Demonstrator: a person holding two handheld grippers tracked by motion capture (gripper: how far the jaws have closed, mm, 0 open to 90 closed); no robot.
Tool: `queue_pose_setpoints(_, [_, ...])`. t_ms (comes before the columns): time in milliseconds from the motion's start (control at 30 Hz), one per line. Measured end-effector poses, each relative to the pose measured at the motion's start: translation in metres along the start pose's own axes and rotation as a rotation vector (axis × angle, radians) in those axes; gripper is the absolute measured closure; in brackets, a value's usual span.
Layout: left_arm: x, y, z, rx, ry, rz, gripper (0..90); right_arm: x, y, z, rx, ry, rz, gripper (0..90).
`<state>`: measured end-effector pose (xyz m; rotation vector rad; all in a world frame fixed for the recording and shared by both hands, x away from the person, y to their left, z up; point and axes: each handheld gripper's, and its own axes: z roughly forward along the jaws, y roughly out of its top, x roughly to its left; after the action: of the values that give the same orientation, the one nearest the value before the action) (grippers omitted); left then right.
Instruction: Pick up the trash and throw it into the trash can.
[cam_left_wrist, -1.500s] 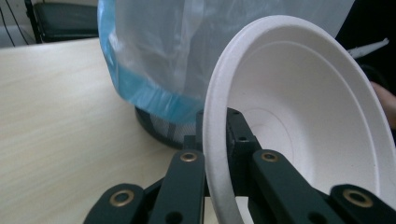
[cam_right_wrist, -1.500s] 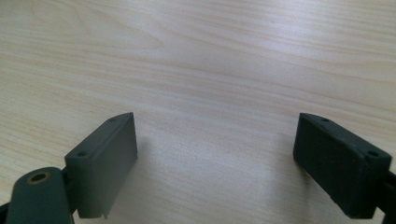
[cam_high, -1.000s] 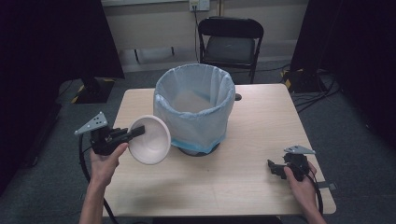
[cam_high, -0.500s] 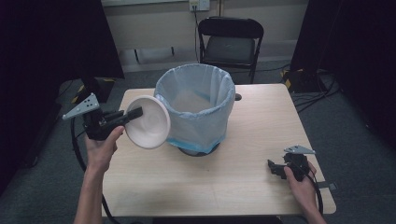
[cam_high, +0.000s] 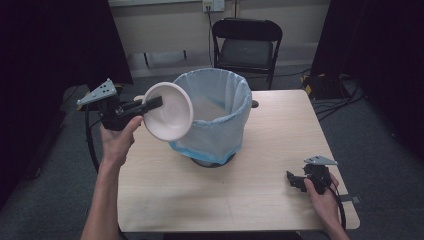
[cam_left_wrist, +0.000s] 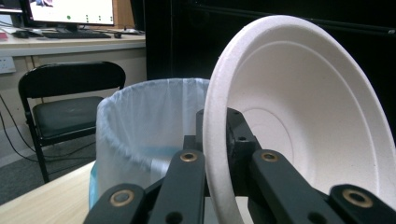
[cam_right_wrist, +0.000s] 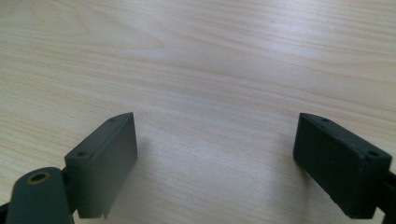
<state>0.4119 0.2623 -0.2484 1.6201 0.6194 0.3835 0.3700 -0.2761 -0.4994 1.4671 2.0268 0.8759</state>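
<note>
High view, item by item. Left tool (cam_high: 152, 103): held up at the left of the frame, above the surface edge, its jaws pinching the rim of a white bowl (cam_high: 169, 111). Bowl: tipped on edge, hollow facing the camera, its right side overlapping the left wall of the bin (cam_high: 220, 117); whether the two touch cannot be told. Bin: round, lined with a pale blue bag (cam_high: 210, 145) folded over the rim, standing at the centre of the wooden surface (cam_high: 250, 200). Right tool (cam_high: 295, 180): low at the lower right of the frame, well apart from the bin, gripped by the person's right hand (cam_high: 320, 192). Folding chair (cam_high: 247, 47): black, at top centre beyond the surface.

Left gripper view. Bowl rim (cam_left_wrist: 210, 140) clamped between the two black jaws at lower centre; the bowl's hollow (cam_left_wrist: 308, 116) takes up the right half of the frame. Lined bin (cam_left_wrist: 140, 121) behind at centre left, chair (cam_left_wrist: 60, 107) at far left, a monitor (cam_left_wrist: 70, 9) at upper left.

Right gripper view. Right tool (cam_right_wrist: 215, 154) with jaws spread wide, nothing between them, bare light wood (cam_right_wrist: 210, 70) beneath and ahead.
</note>
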Motion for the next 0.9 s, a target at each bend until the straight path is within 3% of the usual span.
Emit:
queue_pose_setpoints(200, [0.006, 0.015, 0.021, -0.008, -0.012, -0.008, 86.9, 0.0, 0.0, 0.0, 0.0, 0.0, 0.0, 12.9])
queue_pose_setpoints(500, [0.009, 0.029, 0.05, 0.025, -0.02, -0.007, 86.8, 0.0, 0.0, 0.0, 0.0, 0.0, -0.001, 12.9])
queue_pose_setpoints(667, [0.014, 0.038, 0.074, 0.087, -0.006, 0.005, 86.8, 0.0, 0.0, 0.0, 0.0, 0.0, -0.001, 12.9])
queue_pose_setpoints(900, [0.027, 0.04, 0.09, 0.148, 0.019, -0.004, 86.7, 0.0, 0.0, 0.0, 0.0, 0.0, -0.001, 12.9])
